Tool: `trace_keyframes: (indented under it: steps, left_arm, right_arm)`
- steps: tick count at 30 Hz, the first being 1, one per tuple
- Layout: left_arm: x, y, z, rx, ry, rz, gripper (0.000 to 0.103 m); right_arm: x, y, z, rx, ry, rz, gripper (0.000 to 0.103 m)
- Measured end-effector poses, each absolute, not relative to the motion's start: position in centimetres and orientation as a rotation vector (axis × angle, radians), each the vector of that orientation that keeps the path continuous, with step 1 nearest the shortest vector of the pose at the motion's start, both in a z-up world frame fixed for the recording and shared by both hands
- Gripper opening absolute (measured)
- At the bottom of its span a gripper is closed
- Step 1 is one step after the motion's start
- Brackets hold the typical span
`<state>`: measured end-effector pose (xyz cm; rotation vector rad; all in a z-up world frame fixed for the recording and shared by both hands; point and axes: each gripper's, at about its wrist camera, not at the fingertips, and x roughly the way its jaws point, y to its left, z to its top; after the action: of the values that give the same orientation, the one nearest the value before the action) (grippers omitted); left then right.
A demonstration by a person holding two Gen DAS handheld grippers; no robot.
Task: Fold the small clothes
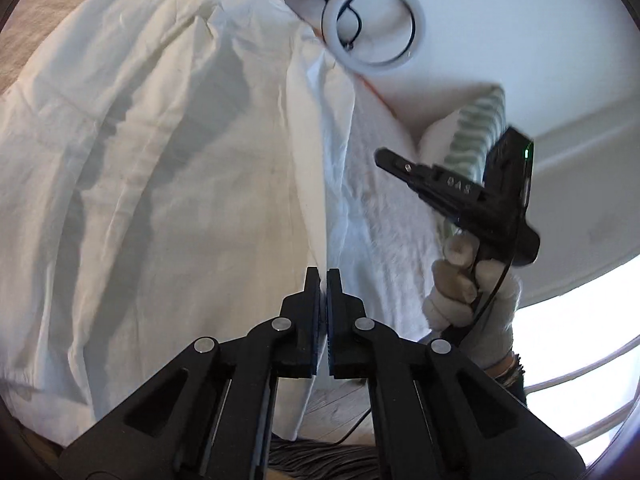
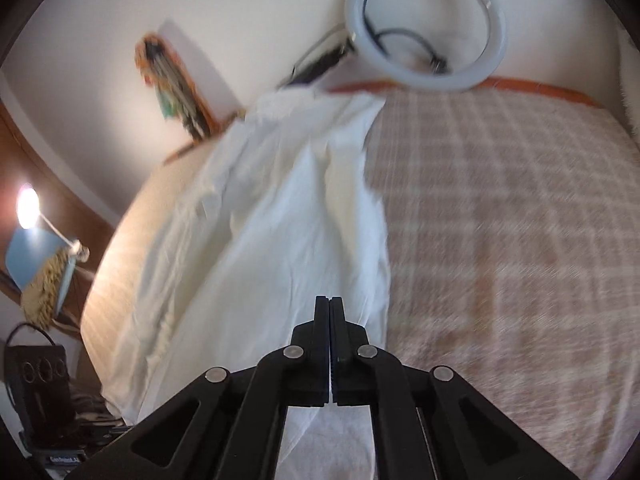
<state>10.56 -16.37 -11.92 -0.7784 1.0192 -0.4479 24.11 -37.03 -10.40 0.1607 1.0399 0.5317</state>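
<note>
My left gripper (image 1: 324,276) — fingers pressed together, pinching edge of crumpled white cotton garment (image 1: 168,168). Right gripper (image 2: 330,304) likewise closed on same cloth, which trails toward 11 o'clock over beige checked bedspread (image 2: 500,220). Embossed lettering on right gripper body — unreadable.
</note>
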Motion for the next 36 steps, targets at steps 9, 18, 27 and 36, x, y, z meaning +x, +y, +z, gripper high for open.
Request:
trace_keyframes:
  steps: [9,18,27,36]
  left_arm:
    - [10.5,-16.3,-13.6,-0.531,1.038,-0.259,0.012]
    - [5.5,-20.0,-9.6,-0.251,0.828,-0.263,0.019]
    - [6.4,-30.3,-10.0,-0.135,0.896,-0.490,0.045]
    - [8.4,-35.4,-12.5,0.019,0.969,-0.451,0.056]
  right_arm:
    - [23.5,-38.4,-11.2,0.177,1.065,0.563,0.032]
    - [22.2,-43.0,-9.0,0.280,0.975,0.553,0.042]
    - [20.8,-48.7,-8.4,0.345,0.928,0.487,0.057]
    - [20.8,-52.2,-9.9,0.408,0.936,0.424,0.057]
